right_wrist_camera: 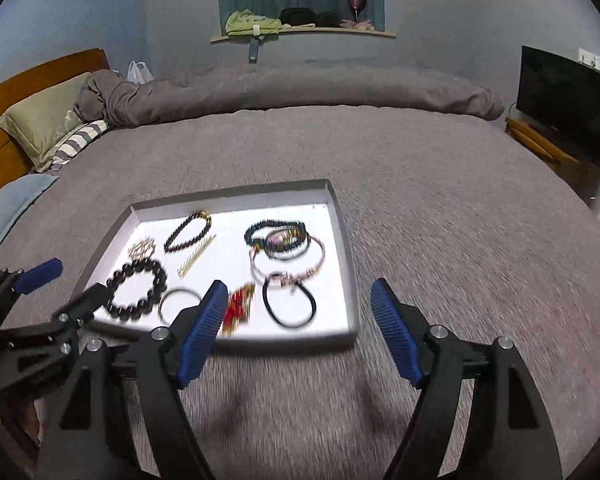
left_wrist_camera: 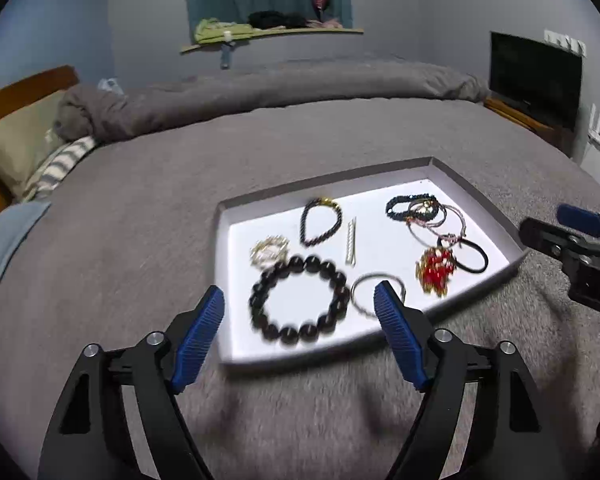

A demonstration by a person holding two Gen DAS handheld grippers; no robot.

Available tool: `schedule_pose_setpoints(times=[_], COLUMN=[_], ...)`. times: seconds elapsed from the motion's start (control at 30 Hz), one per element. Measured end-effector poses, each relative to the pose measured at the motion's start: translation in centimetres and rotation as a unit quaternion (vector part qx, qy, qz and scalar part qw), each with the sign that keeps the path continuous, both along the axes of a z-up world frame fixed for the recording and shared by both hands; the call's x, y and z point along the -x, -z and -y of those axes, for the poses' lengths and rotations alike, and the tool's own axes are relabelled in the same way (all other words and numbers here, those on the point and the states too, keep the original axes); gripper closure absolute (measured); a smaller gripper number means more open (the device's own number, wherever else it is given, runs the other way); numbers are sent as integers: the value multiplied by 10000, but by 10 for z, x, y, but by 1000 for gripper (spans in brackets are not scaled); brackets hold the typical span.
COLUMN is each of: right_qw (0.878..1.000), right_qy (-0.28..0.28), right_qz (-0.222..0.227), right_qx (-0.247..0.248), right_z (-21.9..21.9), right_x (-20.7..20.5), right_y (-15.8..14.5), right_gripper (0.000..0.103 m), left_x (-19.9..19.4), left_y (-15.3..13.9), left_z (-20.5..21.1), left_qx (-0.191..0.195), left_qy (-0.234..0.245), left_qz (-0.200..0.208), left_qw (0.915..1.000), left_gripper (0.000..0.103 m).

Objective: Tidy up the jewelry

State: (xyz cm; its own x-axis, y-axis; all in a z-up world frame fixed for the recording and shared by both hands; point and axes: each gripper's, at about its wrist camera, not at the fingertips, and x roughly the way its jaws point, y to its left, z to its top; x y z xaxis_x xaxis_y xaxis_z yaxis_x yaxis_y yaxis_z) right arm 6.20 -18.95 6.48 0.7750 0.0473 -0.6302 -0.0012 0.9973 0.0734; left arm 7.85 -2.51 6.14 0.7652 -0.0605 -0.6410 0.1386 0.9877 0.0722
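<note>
Shallow white rectangular tray (left_wrist_camera: 476, 196) holding a chunky black round-bead bracelet (left_wrist_camera: 299, 299), just ahead of the left gripper (left_wrist_camera: 300, 310). Red-and-gold beaded cluster (right_wrist_camera: 238, 307) beside the right gripper (right_wrist_camera: 298, 306). Both grippers spread wide, holding nothing.

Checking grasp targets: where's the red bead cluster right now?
In the left wrist view, the red bead cluster lies in the white tray, near its front-right edge, between the thin silver bangle and the black hair tie.
</note>
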Motion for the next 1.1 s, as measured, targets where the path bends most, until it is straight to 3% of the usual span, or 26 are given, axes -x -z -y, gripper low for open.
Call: schedule_pose_setpoints(times=[0.07,0.33,0.67,1.1], right_qw=[10000,9995,9991,9990], right_qy=[-22,-191,-202,-249], right_qz=[62,223,280,242], right_qx=[-14,150,245,279], right_z=[-1,-17,-20,-21], right_x=[15,43,37,31], right_y=[1,11,27,36], right_gripper=[20,6,6,6], left_x=[4,29,23,22], left_y=[1,9,35,35], left_z=[-5,-14,-13,-10], left_qx=[120,283,222,77], left_qy=[-146,-610,-520,-477], left_qz=[13,213,48,208], left_qw=[9998,9975,9984,9986], left_gripper=[15,8,8,8])
